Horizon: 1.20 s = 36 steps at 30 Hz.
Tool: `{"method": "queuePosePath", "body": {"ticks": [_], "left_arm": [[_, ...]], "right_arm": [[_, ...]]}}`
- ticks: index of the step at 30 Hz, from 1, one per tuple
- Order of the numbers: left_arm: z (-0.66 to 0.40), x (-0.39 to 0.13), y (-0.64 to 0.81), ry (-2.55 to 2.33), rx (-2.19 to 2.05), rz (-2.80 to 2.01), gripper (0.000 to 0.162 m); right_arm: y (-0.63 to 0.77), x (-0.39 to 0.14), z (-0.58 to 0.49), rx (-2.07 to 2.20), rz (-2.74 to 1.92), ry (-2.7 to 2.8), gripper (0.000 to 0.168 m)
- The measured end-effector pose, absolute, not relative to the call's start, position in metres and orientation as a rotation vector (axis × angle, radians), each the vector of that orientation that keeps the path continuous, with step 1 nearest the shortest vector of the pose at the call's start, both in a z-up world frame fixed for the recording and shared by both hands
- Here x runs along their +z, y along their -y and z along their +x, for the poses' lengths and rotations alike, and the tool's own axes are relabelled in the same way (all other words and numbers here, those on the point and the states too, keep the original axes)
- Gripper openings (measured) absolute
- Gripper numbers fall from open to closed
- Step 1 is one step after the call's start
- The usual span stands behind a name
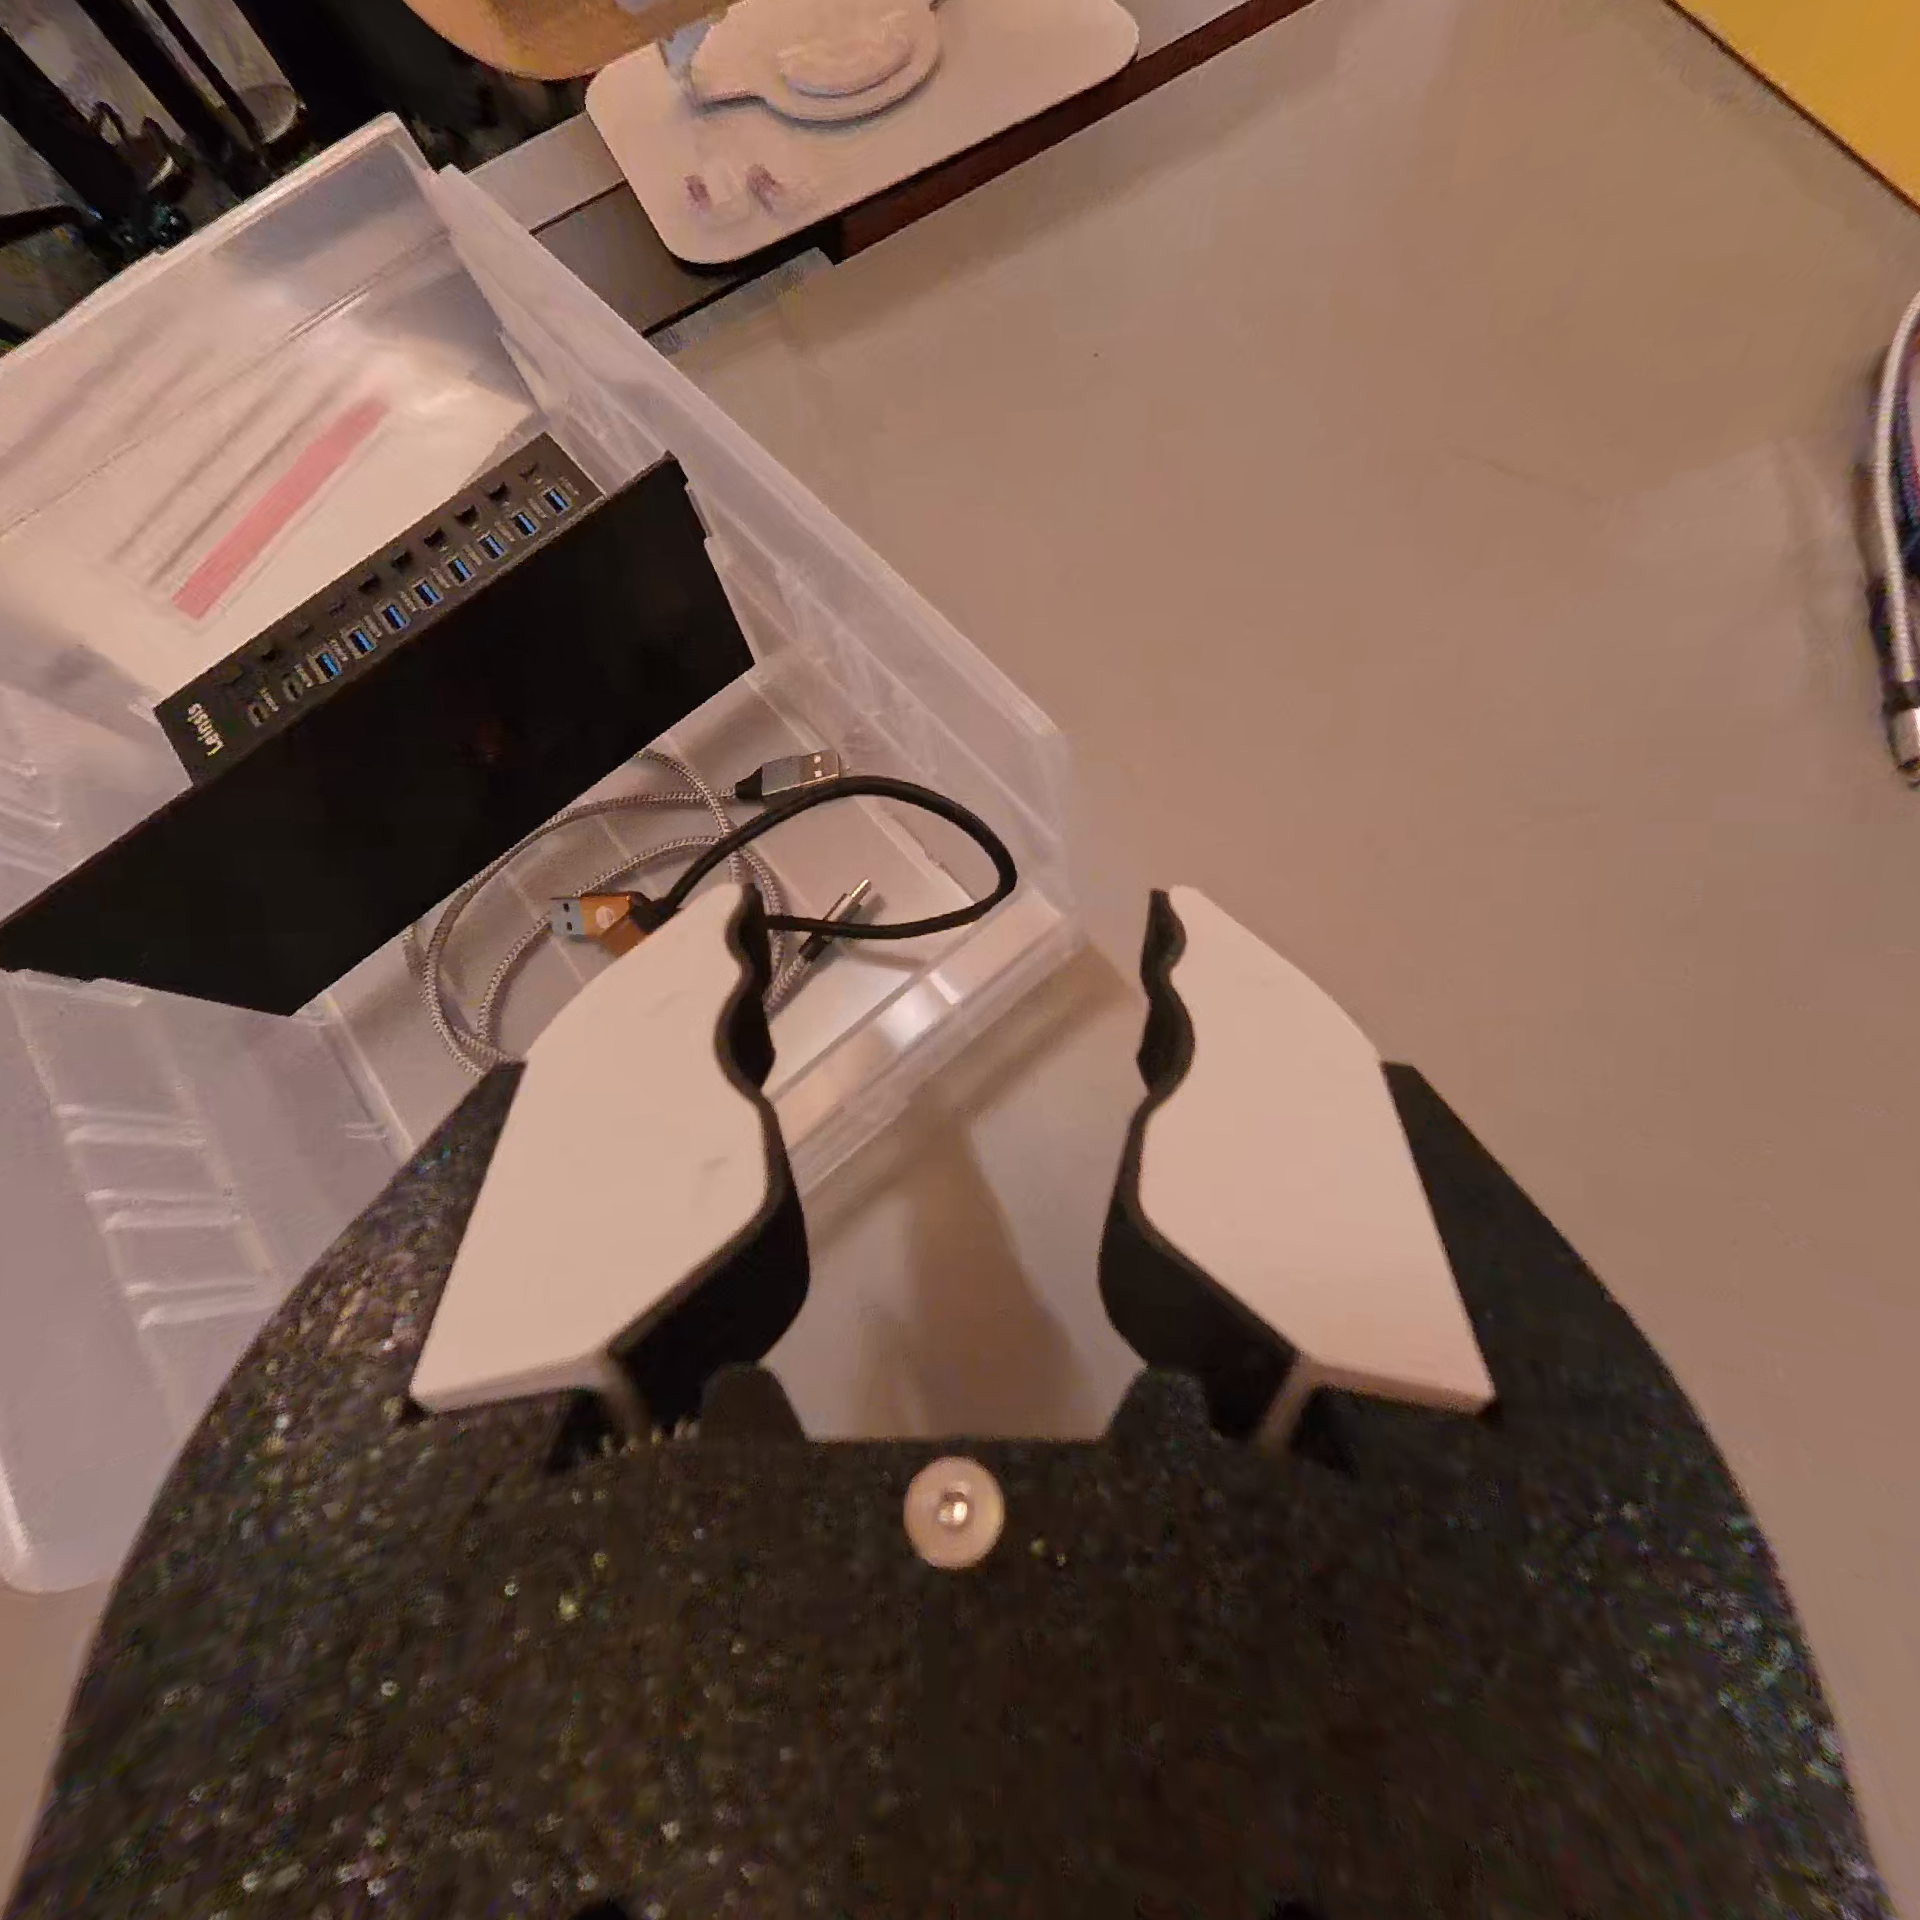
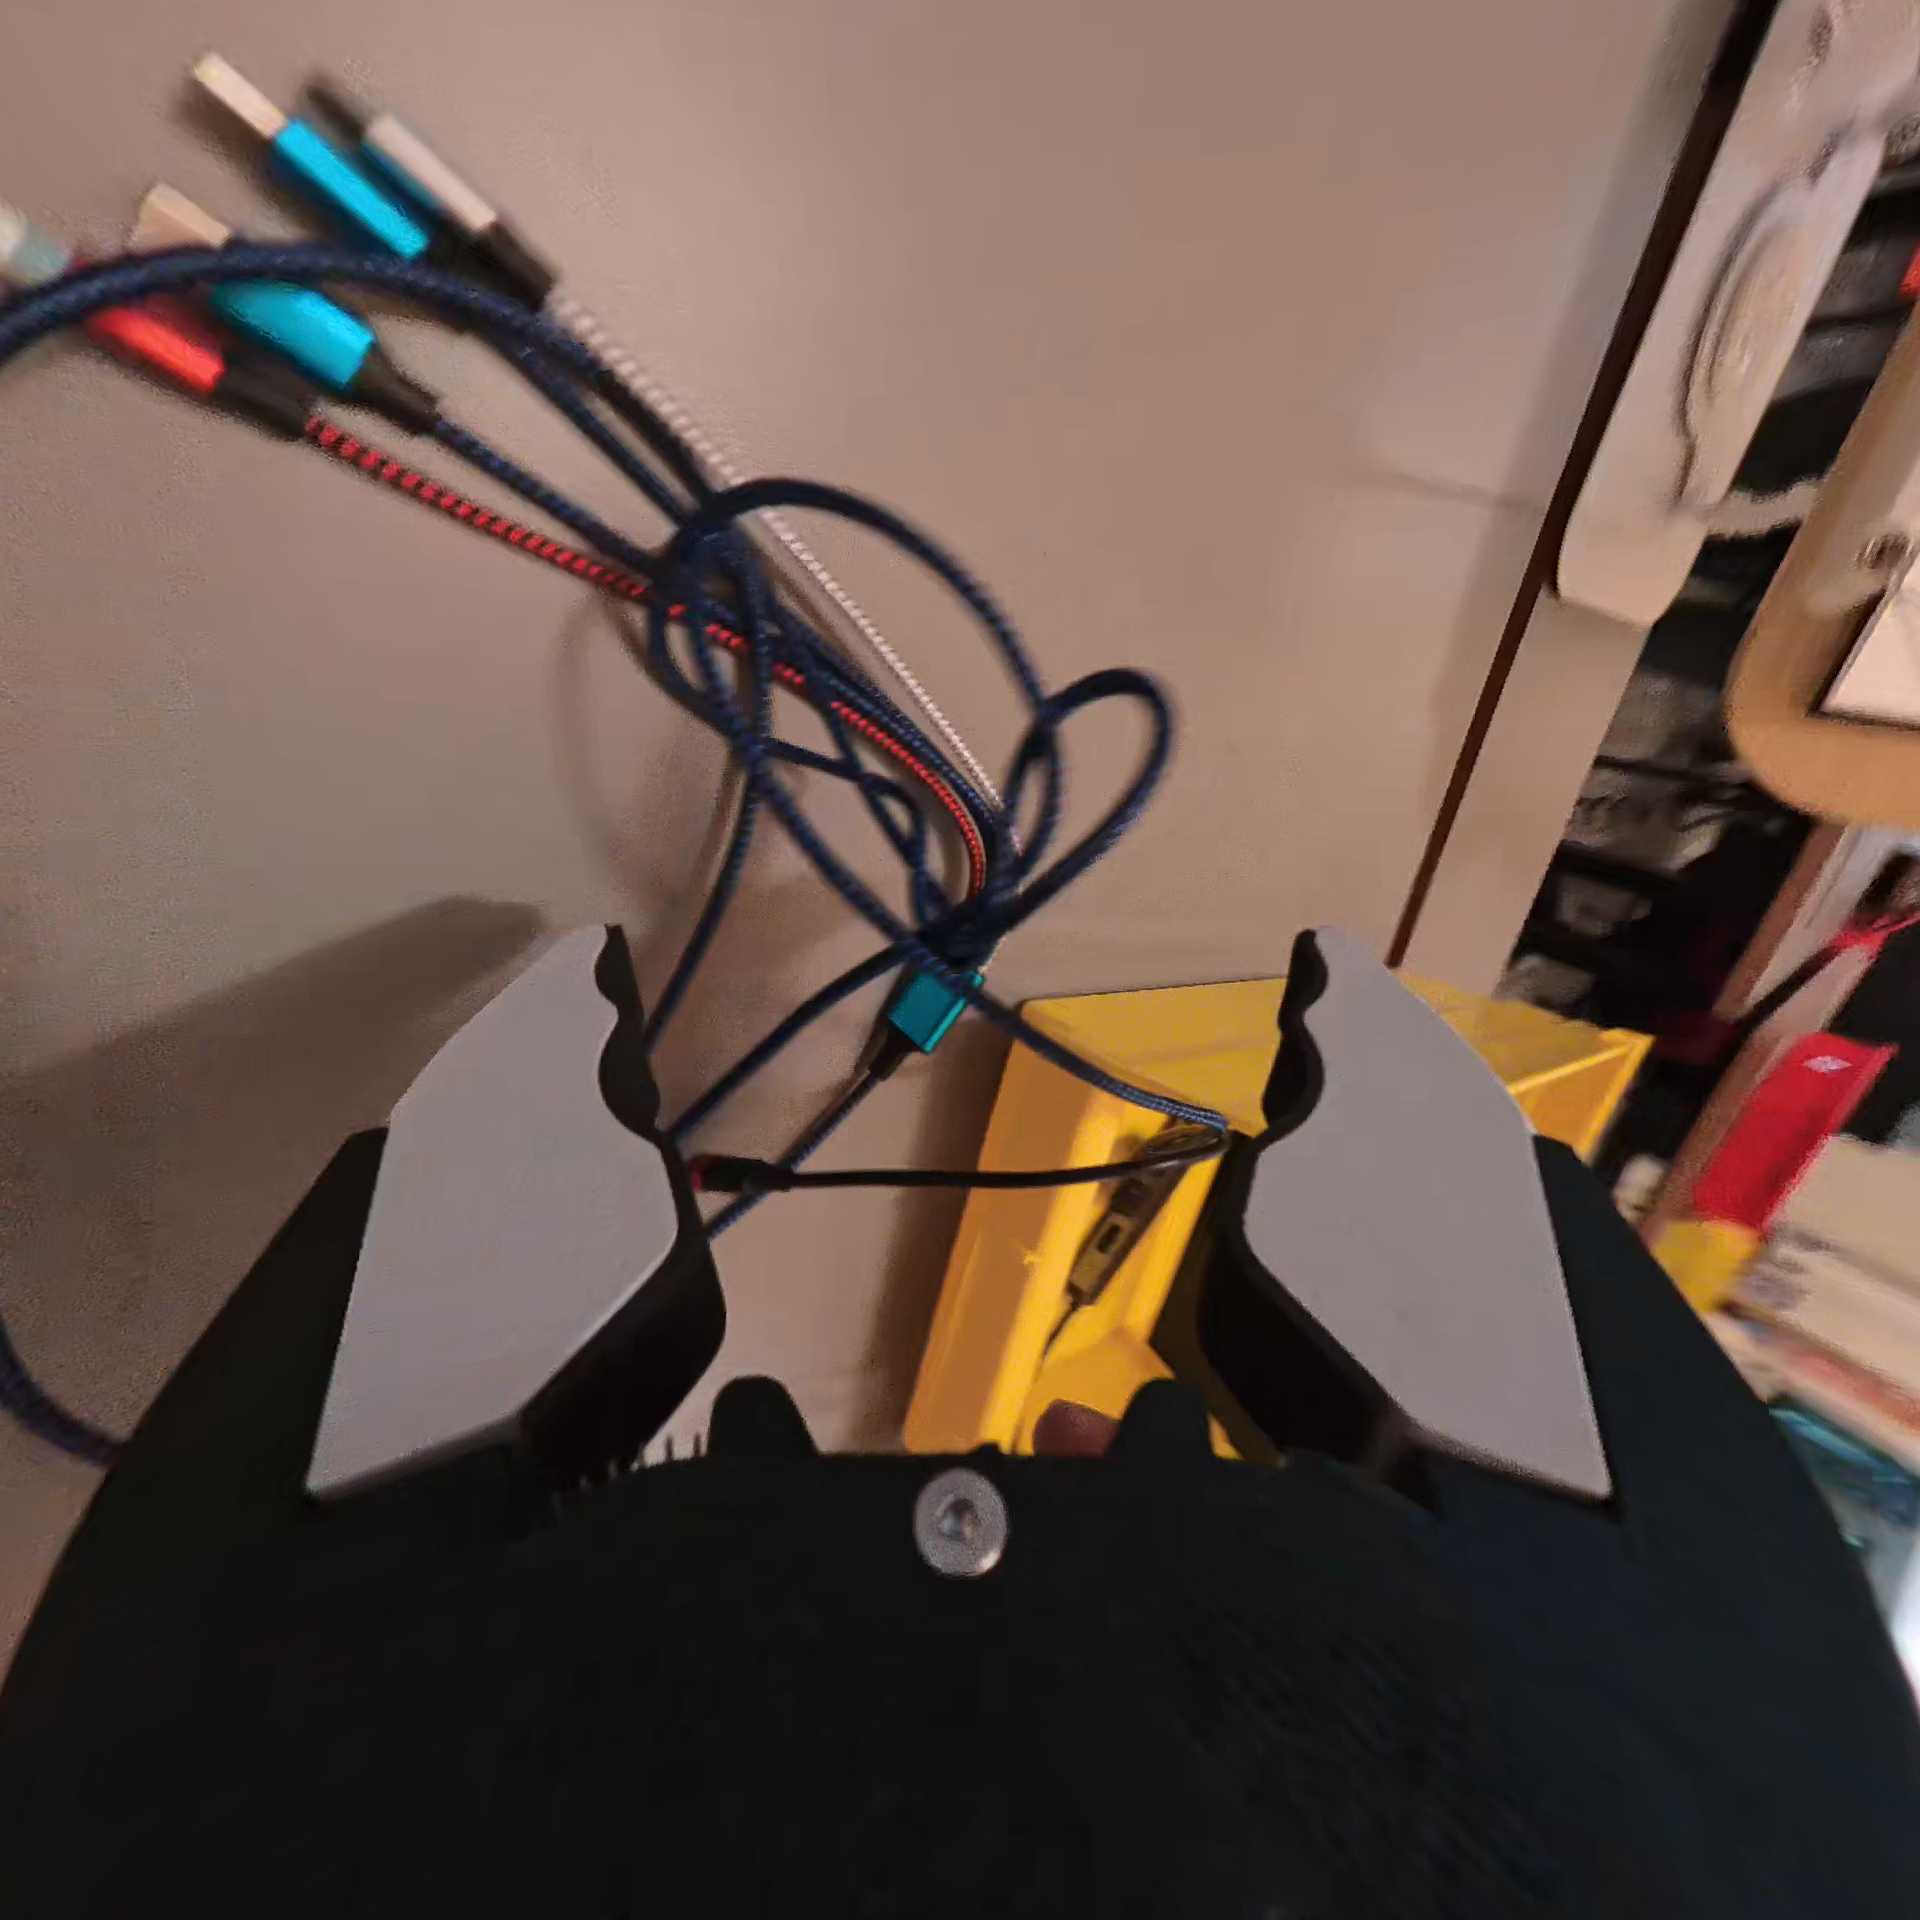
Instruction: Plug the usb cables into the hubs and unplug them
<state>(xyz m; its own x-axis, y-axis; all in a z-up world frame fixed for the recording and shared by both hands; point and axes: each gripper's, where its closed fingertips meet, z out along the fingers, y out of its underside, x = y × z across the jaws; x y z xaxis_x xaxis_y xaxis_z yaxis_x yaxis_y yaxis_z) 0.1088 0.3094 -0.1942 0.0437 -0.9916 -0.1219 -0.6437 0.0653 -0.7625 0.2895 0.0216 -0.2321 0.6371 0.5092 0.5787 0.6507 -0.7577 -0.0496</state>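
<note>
Ahead-left of your left gripper (image 1: 951, 925), which is wide and empty, the black hub (image 1: 395, 634) leans in the clear bin (image 1: 935, 665). Your right gripper (image 2: 961, 961) is also wide and empty, and the tangled cables (image 2: 790, 665) lie ahead. If you pull one plug, the knot may drag all the others.

Right tongs (image 2: 961, 997) spread wide, nothing held. Tangled bundle of braided USB cables (image 2: 831, 707) on grey bench (image 2: 1247, 312), just ahead of tips: blue, red, silver. Plugs fanned upper left, teal (image 2: 348, 203) and red (image 2: 156, 343) housings. Yellow bin (image 2: 1049, 1195) between fingers, thin black cable (image 2: 935, 1177) draped into it.
</note>
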Motion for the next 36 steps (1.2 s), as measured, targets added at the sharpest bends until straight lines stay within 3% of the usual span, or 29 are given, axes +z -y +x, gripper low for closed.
{"method": "queuePosePath", "body": {"ticks": [5,9,10,12,15,19,21,22,23,25,29,36], "left_arm": [[0.108,-0.196,-0.306,-1.692,-0.695,-1.653,0.068],[0.110,-0.200,-0.304,-1.704,-0.732,-1.667,0.068],[0.110,-0.201,-0.304,-1.708,-0.737,-1.669,0.068],[0.109,-0.203,-0.305,-1.711,-0.735,-1.675,0.068],[0.106,-0.208,-0.308,-1.712,-0.744,-1.699,0.067],[0.107,-0.212,-0.305,-1.729,-0.776,-1.720,0.067],[0.107,-0.213,-0.305,-1.734,-0.779,-1.718,0.067],[0.107,-0.213,-0.305,-1.737,-0.778,-1.715,0.067],[0.107,-0.213,-0.305,-1.739,-0.777,-1.713,0.067],[0.106,-0.213,-0.307,-1.734,-0.775,-1.717,0.066],[0.103,-0.213,-0.310,-1.721,-0.787,-1.731,0.066],[0.099,-0.211,-0.319,-1.671,-0.827,-1.768,0.065]], "right_arm": [[-0.032,-0.241,0.271,-0.397,-2.590,0.786,0.105],[-0.025,-0.269,0.290,-0.538,-2.753,0.986,0.107],[-0.028,-0.273,0.284,-0.444,-2.771,0.974,0.102],[-0.036,-0.277,0.281,-0.327,-2.810,0.911,0.068],[-0.041,-0.282,0.285,-0.169,-2.899,0.795,0.074],[-0.039,-0.287,0.282,0.045,-2.967,0.790,0.065],[-0.037,-0.286,0.284,0.029,-2.989,0.844,0.051],[-0.037,-0.286,0.285,0.018,-3.004,0.878,0.029],[-0.036,-0.285,0.284,0.002,-2.997,0.946,0.020],[-0.034,-0.284,0.283,-0.045,-2.980,1.032,0.015],[-0.014,-0.257,0.277,-0.070,-2.956,1.166,0.009],[0.030,-0.134,0.300,-0.018,-2.845,0.939,0.008]]}}
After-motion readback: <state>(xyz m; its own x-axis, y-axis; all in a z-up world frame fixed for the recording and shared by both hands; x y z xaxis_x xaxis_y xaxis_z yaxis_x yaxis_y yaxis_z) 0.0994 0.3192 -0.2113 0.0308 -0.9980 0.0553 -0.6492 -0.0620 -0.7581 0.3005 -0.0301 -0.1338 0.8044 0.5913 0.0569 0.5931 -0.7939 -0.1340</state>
